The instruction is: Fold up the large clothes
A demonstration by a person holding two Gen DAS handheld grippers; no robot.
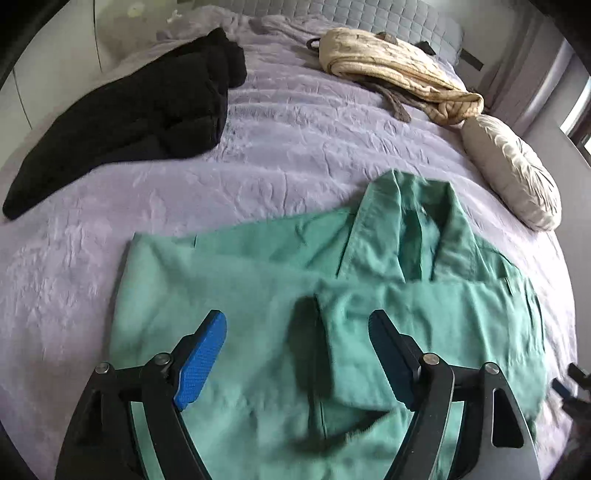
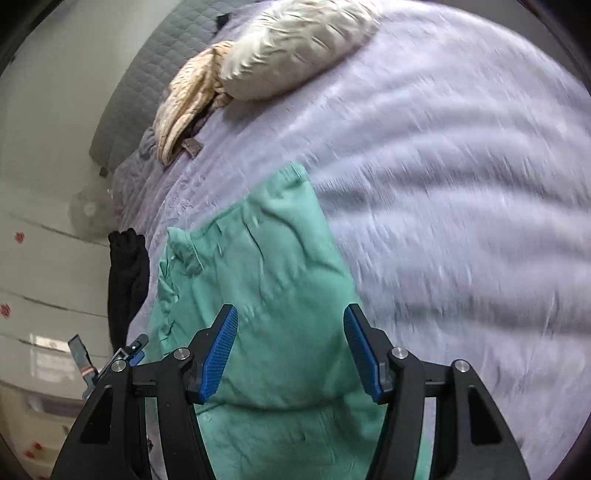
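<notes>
You are in a home bedroom: a wide bed under a crinkled lilac bedspread [image 1: 295, 147], a grey quilted headboard [image 1: 399, 18], a pale round pleated cushion [image 1: 513, 170] near its right edge.

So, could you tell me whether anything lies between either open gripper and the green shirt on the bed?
Nothing visible does. The left gripper and right gripper both hover open directly over the green cotton shirt. The black garment, beige knitted sweater and round cream cushion lie farther off.

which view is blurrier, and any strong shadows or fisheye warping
Right wrist view: heavy motion smear across the lilac bedspread. Left wrist view: sharper, mild blur on the green shirt, with a dark shadow beside its folded sleeve. Both views bulge the bed and have dark circular edges.
</notes>
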